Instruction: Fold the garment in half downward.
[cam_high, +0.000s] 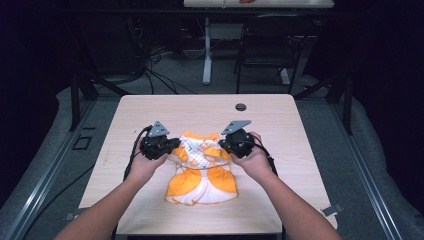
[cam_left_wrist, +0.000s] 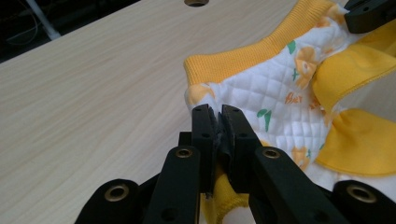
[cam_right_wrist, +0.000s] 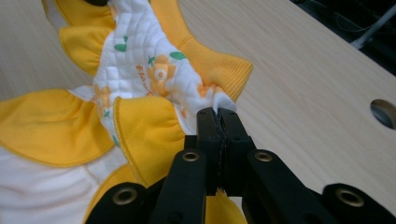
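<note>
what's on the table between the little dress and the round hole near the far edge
Nothing: in the high view the stretch from the dress to the hole is bare wood.

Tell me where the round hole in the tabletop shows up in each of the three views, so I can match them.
High view: the round hole lies near the table's far edge, right of centre.
Left gripper view: it is cut by the top edge, at the middle.
Right gripper view: it sits at the right edge, half cut off.
Shared landmark: the garment's yellow ribbed collar.
</note>
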